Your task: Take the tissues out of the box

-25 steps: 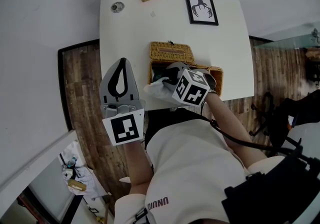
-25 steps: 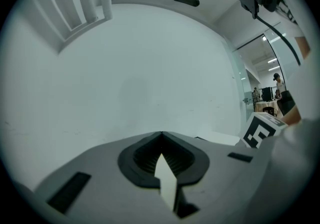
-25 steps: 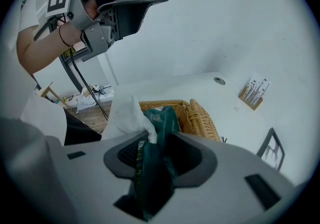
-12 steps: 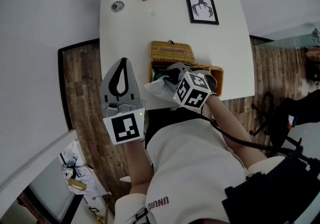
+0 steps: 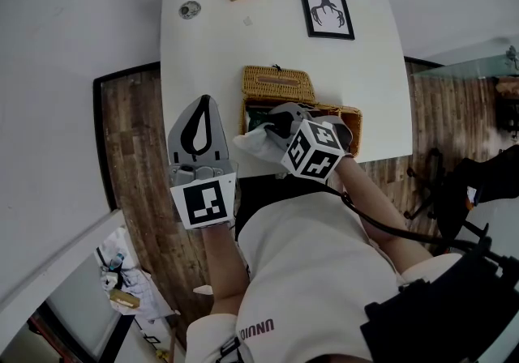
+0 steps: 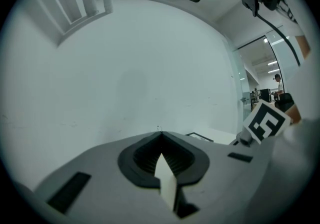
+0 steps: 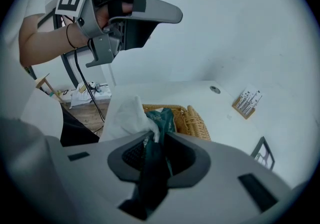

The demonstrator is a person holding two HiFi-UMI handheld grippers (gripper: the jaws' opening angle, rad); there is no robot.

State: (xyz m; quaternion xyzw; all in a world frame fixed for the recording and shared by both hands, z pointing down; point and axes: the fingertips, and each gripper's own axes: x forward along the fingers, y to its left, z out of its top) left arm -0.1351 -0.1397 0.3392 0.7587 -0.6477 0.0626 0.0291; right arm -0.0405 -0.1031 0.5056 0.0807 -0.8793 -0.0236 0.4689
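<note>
my right gripper (image 7: 160, 137) is closing its 2 jaws on the green tissue pack (image 7: 164, 118), with a white tissue (image 7: 125, 115) bunched beside it, just above the open wicker box (image 7: 197, 120) on the white table (image 5: 211, 53). my left gripper (image 6: 160, 134) hangs off the table's left edge, jaws together, empty.

In the head view the right tongs (image 5: 278, 117), closing with the green pack (image 7: 162, 120) between them, cover most of the box's (image 5: 350, 120) inside. The pack's lower end is lost in the jaws, and the round thing (image 5: 190, 10) on the bench (image 5: 211, 53) is too small to tell.
</note>
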